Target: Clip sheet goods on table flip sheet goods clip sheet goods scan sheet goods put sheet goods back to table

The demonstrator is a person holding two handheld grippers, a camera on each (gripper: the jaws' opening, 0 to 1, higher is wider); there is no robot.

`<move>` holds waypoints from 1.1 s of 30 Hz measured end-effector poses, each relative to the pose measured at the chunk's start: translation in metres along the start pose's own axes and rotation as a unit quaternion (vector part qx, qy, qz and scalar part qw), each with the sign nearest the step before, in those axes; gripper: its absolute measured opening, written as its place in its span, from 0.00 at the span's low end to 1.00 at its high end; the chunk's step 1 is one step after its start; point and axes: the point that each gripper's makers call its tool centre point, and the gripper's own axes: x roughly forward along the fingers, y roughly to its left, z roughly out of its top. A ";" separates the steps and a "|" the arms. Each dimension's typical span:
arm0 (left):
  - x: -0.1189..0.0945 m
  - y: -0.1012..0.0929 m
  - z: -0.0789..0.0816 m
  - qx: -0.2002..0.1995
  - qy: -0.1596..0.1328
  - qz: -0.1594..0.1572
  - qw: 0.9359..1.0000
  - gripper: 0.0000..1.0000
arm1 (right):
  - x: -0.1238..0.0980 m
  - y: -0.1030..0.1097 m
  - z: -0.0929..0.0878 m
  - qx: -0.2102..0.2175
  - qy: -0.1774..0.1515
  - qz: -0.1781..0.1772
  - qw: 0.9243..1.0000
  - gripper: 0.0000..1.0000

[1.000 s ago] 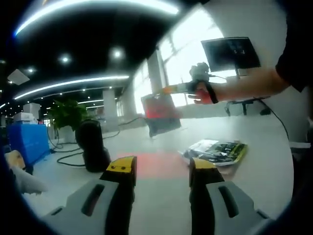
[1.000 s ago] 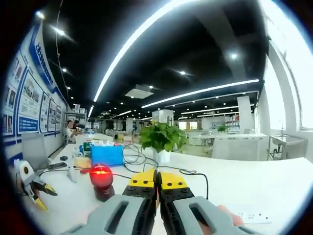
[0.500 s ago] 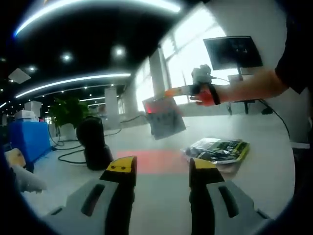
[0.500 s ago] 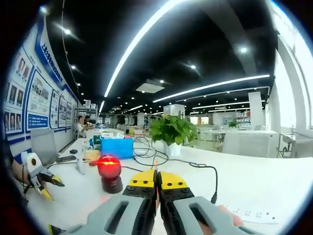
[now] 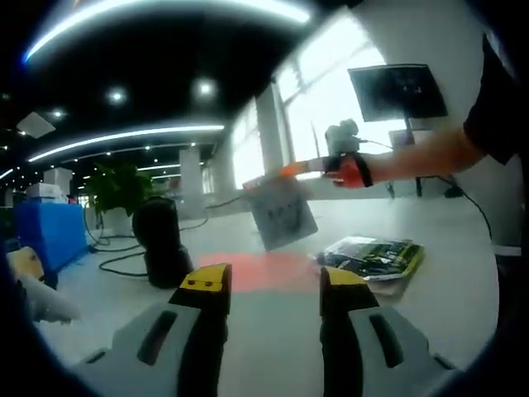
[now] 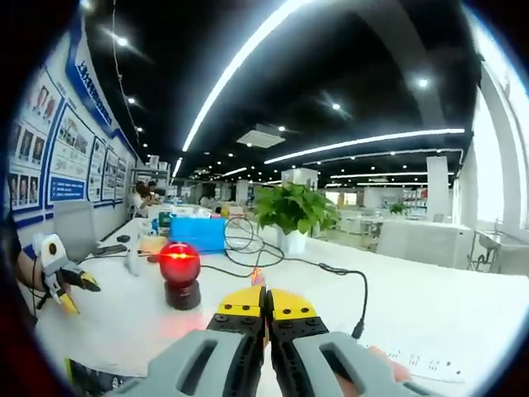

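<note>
In the left gripper view my left gripper (image 5: 273,285) stands open over the white table (image 5: 463,273), nothing between its yellow tips. Beyond it, a person's hand holds my right gripper (image 5: 288,171), shut on the top edge of a grey sheet packet (image 5: 283,217) that hangs tilted above the table. The black scanner (image 5: 161,248) stands to the left and throws a red glow (image 5: 256,269) on the table under the packet. In the right gripper view my right gripper (image 6: 265,299) is shut, a thin edge of the packet (image 6: 257,277) shows between its tips, and the scanner's red lamp (image 6: 179,263) faces me.
A stack of green and dark sheet goods (image 5: 372,256) lies right of the glow. A potted plant (image 6: 293,219), a blue box (image 6: 197,234) and a black cable (image 6: 331,269) are behind the scanner. My left gripper (image 6: 58,266) shows at the left. A monitor (image 5: 397,91) stands at the back.
The packet in my right gripper has shifted right and lower and has lost the red light that fell on it. The left gripper has stayed open and still.
</note>
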 end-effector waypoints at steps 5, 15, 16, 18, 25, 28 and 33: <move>0.000 0.001 -0.001 -0.003 0.001 0.001 1.000 0.35 | 0.004 -0.019 -0.010 -0.008 0.014 -0.016 1.000 0.00; 0.002 0.002 -0.002 -0.002 0.006 0.003 1.000 0.35 | 0.023 -0.042 -0.020 -0.049 0.053 -0.018 0.997 0.00; 0.002 0.002 -0.002 -0.003 0.006 0.004 1.000 0.35 | 0.024 -0.043 -0.020 -0.049 0.053 -0.018 0.997 0.00; 0.002 0.003 -0.003 -0.003 0.007 0.005 1.000 0.35 | 0.026 -0.044 -0.024 -0.052 0.056 -0.020 0.997 0.00; 0.004 -0.001 -0.006 0.013 0.018 0.002 1.000 0.35 | 0.030 -0.061 -0.043 -0.054 0.075 -0.027 0.995 0.00; 0.004 0.001 -0.006 0.012 0.019 0.005 1.000 0.35 | 0.030 -0.065 -0.052 -0.055 0.083 -0.026 0.995 0.00; 0.005 0.003 -0.006 0.012 0.020 0.011 1.000 0.35 | 0.032 -0.069 -0.071 -0.053 0.100 -0.024 0.993 0.00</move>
